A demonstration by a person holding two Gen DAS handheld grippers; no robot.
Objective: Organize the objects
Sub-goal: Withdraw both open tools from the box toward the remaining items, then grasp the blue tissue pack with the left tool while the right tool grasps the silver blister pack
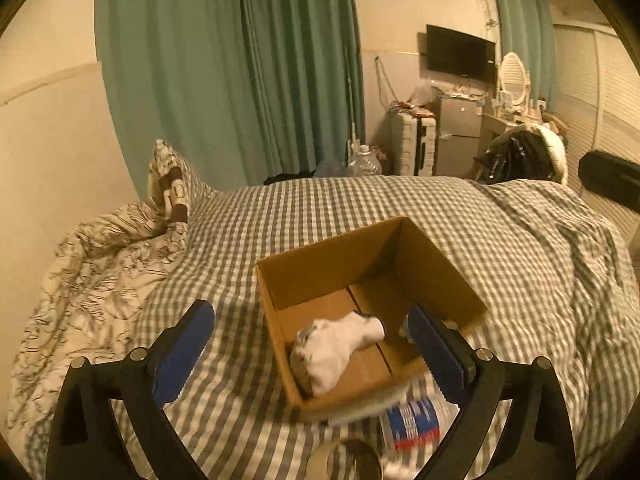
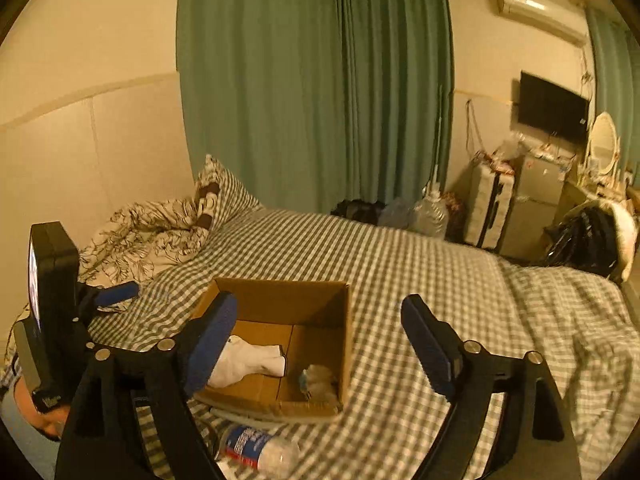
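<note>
Both hand-held grippers, left (image 1: pixel 310 350) and right (image 2: pixel 320 344), are hanging open and empty over the bed (image 2: pixel 420 280). The bottle (image 2: pixel 260 450) is lying crosswise just before the box (image 2: pixel 347 332), below the right one, seemingly nearer. A sock (image 2: pixel 248 364) is already lying inside.

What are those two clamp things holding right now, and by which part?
Nothing. Both the left gripper and right gripper have their jaws wide open and empty; the white sock lies loose in the cardboard box.
</note>
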